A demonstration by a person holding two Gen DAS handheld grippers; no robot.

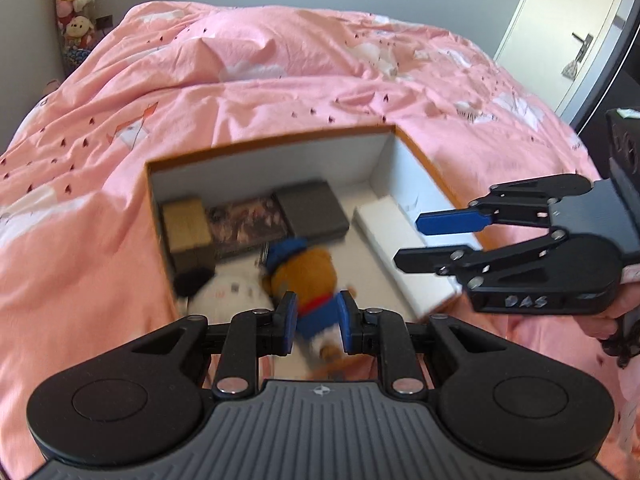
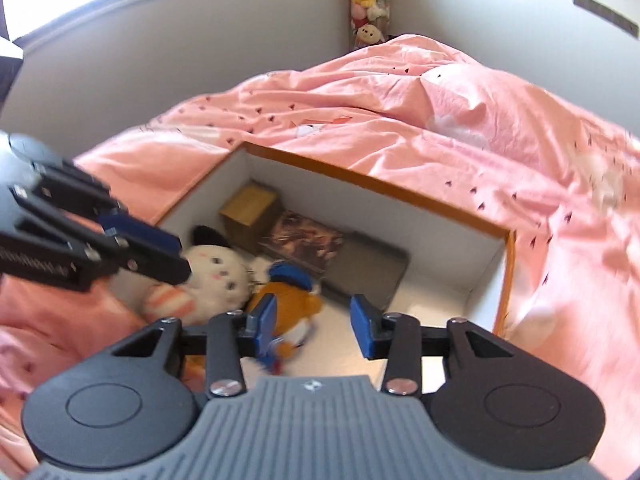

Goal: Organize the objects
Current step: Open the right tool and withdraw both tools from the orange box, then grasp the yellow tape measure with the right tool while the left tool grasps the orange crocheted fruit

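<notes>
The left gripper [image 1: 318, 322] hangs above the orange-rimmed cardboard box with white inner walls [image 1: 276, 162] on the pink printed bed quilt [image 1: 280, 76], its blue pads a narrow gap apart with nothing pinched between them. The right gripper [image 2: 314, 330] is about half spread and empty. In the box lie an orange plush toy with a blue cap [image 2: 290, 300], a white plush cat [image 2: 218, 276], a tan wooden block [image 2: 250, 208] and a flat grey case [image 2: 368, 270].

A crumpled, matt pink cotton duvet [image 1: 280, 92] is spread over the bed. The box [image 2: 420, 240] is lined with smooth white card, and two fuzzy plush toys [image 2: 216, 276] are seen inside.
</notes>
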